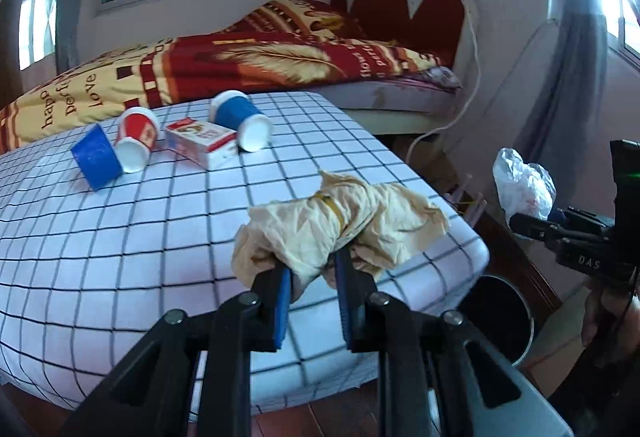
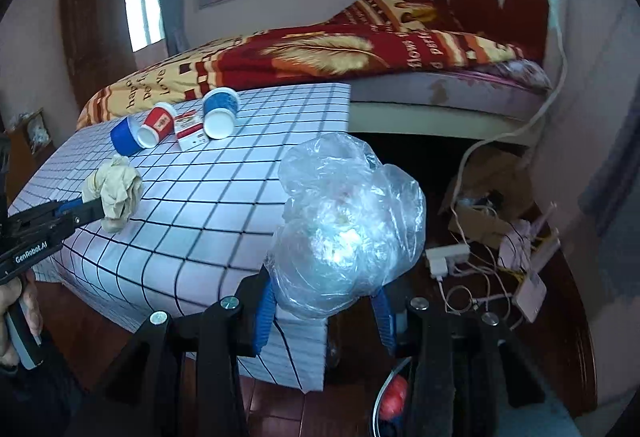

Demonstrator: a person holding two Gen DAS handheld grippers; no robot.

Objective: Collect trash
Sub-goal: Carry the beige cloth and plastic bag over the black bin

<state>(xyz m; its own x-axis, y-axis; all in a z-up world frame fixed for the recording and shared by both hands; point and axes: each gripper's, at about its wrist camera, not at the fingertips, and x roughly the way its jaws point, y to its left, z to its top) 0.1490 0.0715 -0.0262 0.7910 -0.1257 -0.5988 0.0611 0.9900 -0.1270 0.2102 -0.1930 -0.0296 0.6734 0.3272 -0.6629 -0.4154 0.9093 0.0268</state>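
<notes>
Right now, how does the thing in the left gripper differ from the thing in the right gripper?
The left gripper holds a crumpled beige paper wad, opaque, bound by a yellow band. The right gripper holds a clear plastic bag, see-through, shiny and puffier. Both are crumpled trash, each pinched between blue pads.

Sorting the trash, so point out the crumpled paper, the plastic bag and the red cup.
crumpled paper (image 1: 320, 225), left wrist view, its wrinkled middle
plastic bag (image 2: 344, 233), right wrist view, its bulging front
red cup (image 1: 138, 131), left wrist view, its side wall

Right gripper (image 2: 324, 301) clamps clear plastic bag (image 2: 348, 229). Left gripper (image 2: 96, 207), at 9 o'clock, pinches crumpled paper (image 2: 118, 193) above checked table (image 2: 200, 197).
</notes>
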